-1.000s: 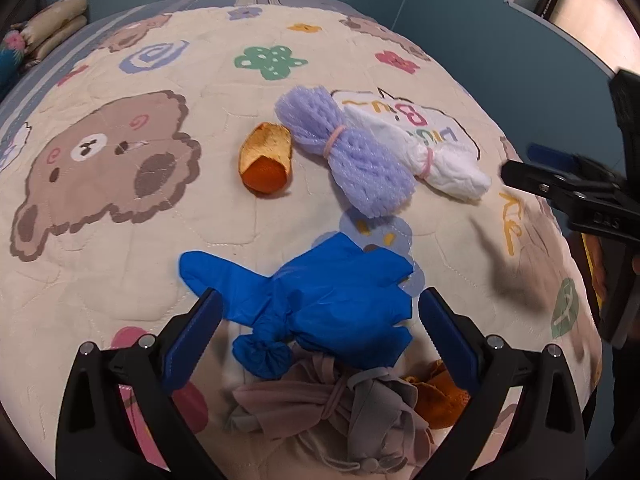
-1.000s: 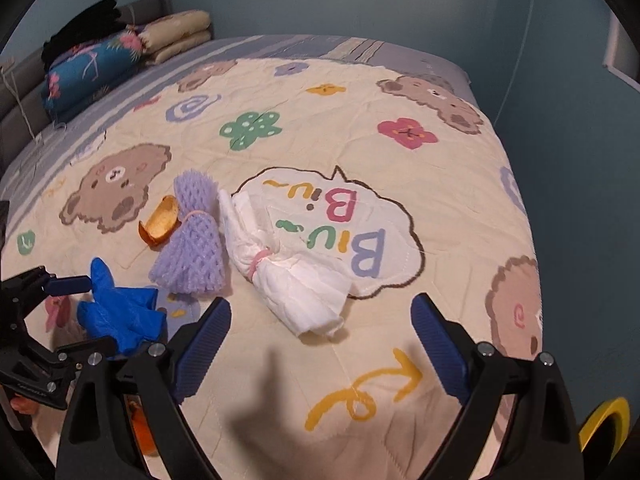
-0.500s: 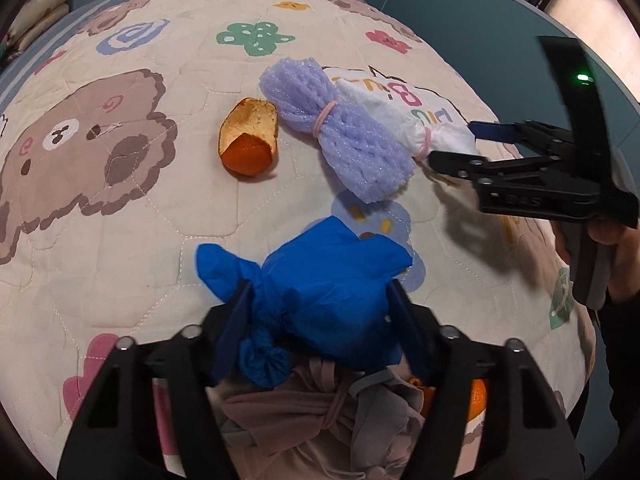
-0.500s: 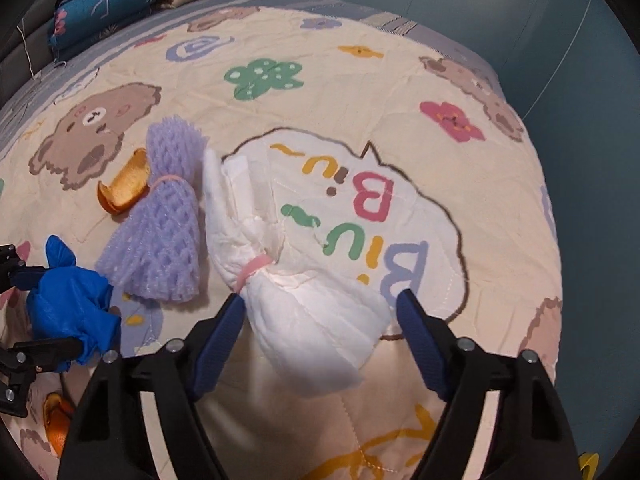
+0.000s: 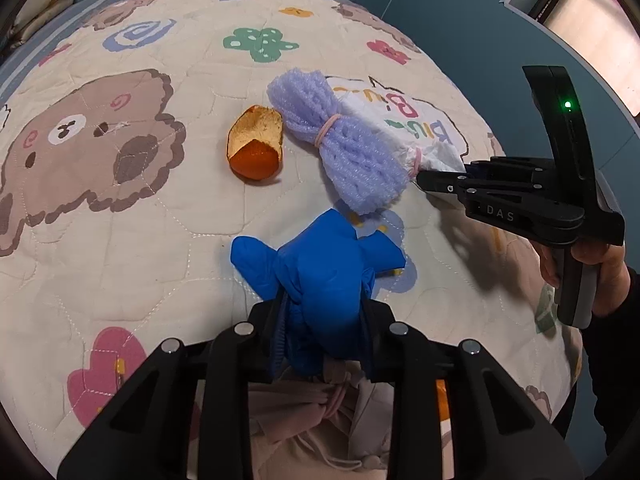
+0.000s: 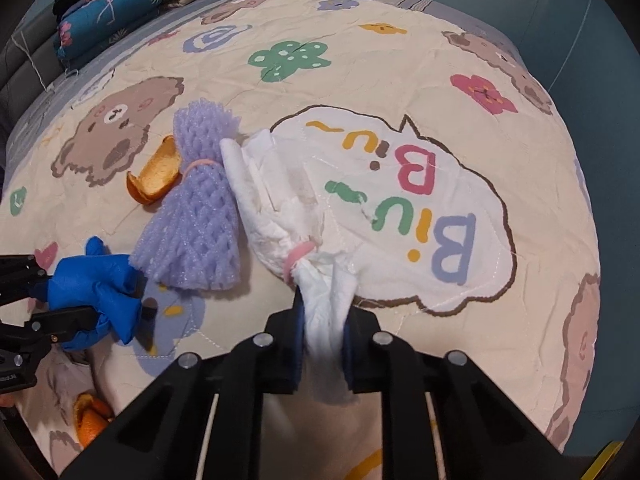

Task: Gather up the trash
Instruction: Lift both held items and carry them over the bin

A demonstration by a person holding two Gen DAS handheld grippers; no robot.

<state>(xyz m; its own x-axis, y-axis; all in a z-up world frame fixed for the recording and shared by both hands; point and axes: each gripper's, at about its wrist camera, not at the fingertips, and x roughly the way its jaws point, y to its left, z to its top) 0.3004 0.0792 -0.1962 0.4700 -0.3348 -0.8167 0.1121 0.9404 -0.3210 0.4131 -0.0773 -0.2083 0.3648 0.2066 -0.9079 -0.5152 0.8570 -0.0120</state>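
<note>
Pinching the blue glove (image 5: 324, 276) in our left gripper (image 5: 326, 334), we hold the near end of the white tissue bundle (image 6: 280, 216) in our right gripper (image 6: 323, 348). Both lie on the quilt (image 6: 400, 60); the bundle's long axis runs away from the right jaws, so we judge lifting comes next.

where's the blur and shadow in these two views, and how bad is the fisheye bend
Left wrist view: sharp; the right gripper throws a soft shadow on the quilt; edges bow strongly. Right wrist view: the white bundle smears where the jaws pinch it; the blue glove stays crisp; same heavy barrel bend.
</note>
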